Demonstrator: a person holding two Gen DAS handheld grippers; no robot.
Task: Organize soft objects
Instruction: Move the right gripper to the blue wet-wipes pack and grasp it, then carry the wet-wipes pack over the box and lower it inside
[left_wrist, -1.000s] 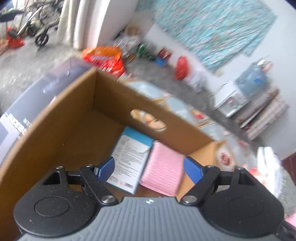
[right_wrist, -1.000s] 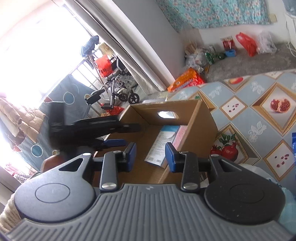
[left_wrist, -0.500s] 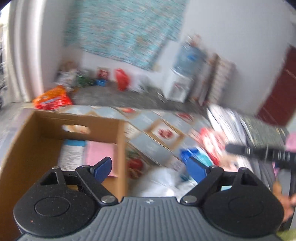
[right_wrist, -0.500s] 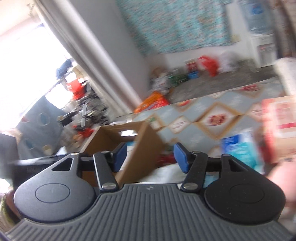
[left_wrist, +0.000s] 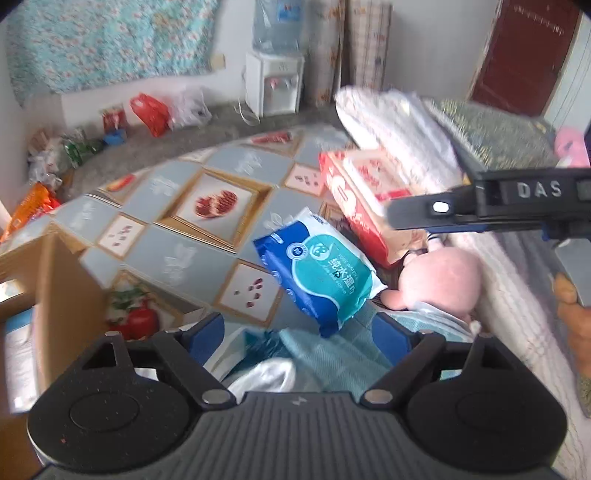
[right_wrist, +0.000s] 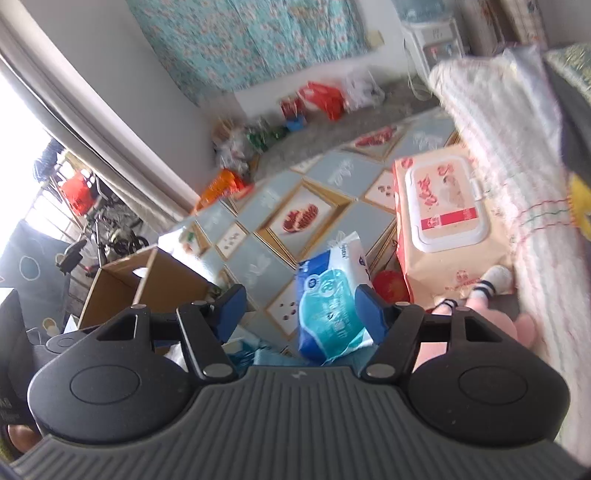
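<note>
A blue pack of wet wipes (left_wrist: 317, 266) lies tilted on the patterned cloth, just ahead of my left gripper (left_wrist: 299, 330). Its jaws are wide and closing a little, with only a teal cloth (left_wrist: 332, 358) under them. In the right wrist view the same blue pack (right_wrist: 328, 306) lies below and between the jaws of my right gripper (right_wrist: 301, 306). That gripper is open and its pads do not press on the pack. A cream and red wipes pack (right_wrist: 443, 206) and a pink plush toy (left_wrist: 439, 280) lie to the right. The cardboard box (left_wrist: 55, 280) stands at the left.
A folded white quilt (right_wrist: 509, 147) is piled at the right behind the packs. A white plastic bag (left_wrist: 266, 376) lies near the teal cloth. The right tool's black housing (left_wrist: 517, 195) crosses the left wrist view, held by a hand (left_wrist: 576, 314). Floor clutter lines the far wall.
Both views have swung away from the open box to the pile of packs and the toy at its right. The right gripper's jaws have spread wider.
</note>
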